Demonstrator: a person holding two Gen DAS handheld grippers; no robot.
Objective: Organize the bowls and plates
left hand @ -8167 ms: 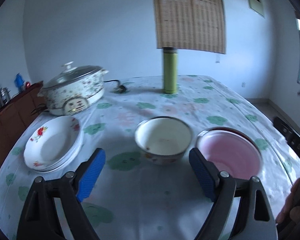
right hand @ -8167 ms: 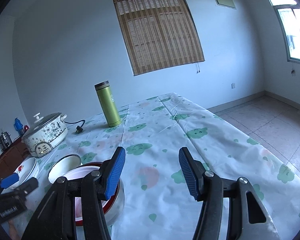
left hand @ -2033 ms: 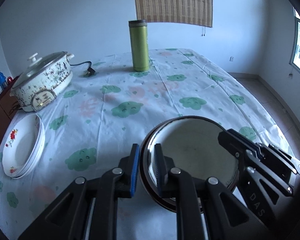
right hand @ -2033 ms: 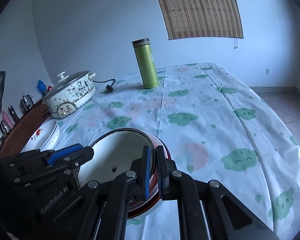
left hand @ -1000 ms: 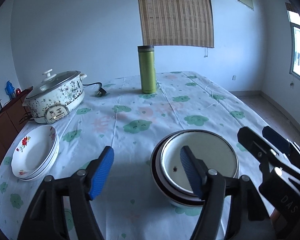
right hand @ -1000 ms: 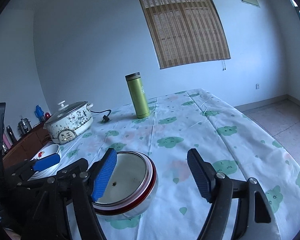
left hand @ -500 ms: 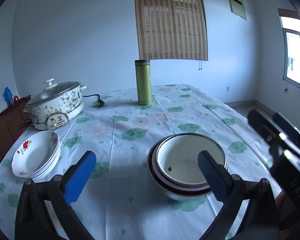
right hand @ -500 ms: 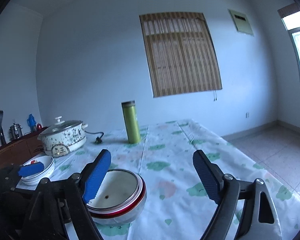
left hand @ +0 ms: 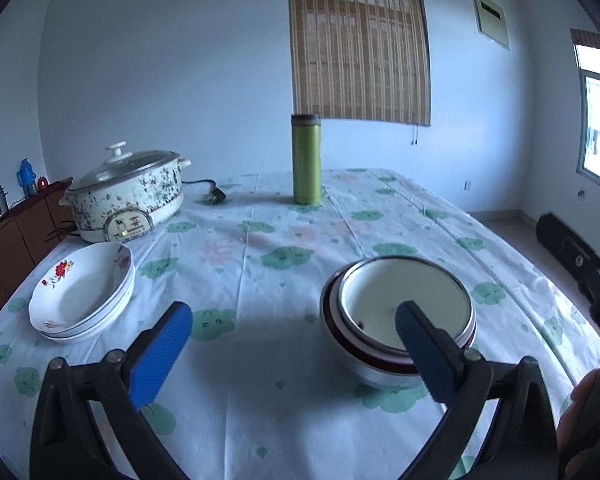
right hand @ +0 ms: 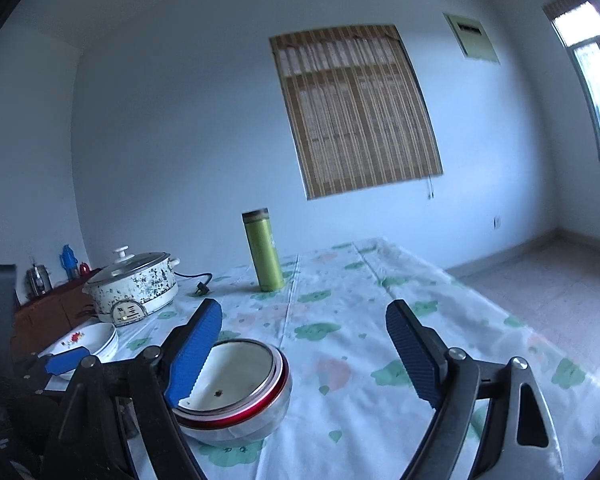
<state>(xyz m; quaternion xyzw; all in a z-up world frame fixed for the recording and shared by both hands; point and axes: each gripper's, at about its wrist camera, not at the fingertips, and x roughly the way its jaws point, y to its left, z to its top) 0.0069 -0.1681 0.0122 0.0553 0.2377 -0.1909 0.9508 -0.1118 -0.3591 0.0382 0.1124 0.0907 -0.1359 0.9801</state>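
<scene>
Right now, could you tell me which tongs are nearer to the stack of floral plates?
Left. The left tongs hang open just right of the floral plates, while the right tongs sit open farther right, beyond the nested bowls.

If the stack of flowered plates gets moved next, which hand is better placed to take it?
Probably the left. The left gripper is open with the flowered plates just beyond its left finger, while the right gripper, also open, sits past the nested bowls, farther from them.
</scene>
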